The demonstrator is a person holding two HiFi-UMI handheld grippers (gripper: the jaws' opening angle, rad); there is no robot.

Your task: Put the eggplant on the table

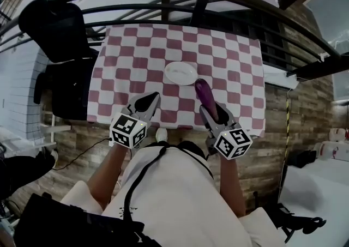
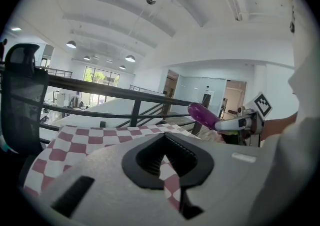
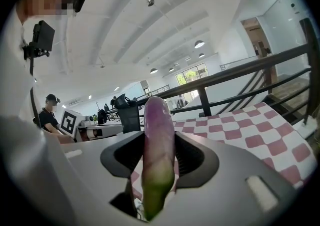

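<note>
The eggplant [image 3: 157,145] is judged light and fairly firm, though its glossy skin could slip or bruise under a hard squeeze. A moderate hold on the thicker middle is advised. It is slender and shiny purple, fading to green at the stem end. It is clamped lengthwise between the jaws of the right gripper [image 1: 210,110], with its purple tip held just beside the near right rim of the white plate [image 1: 181,72]. The left gripper [image 1: 146,101] is seen nearer than the plate, its jaws slightly apart and empty. The plate rests on the checkered table [image 1: 234,60].
</note>
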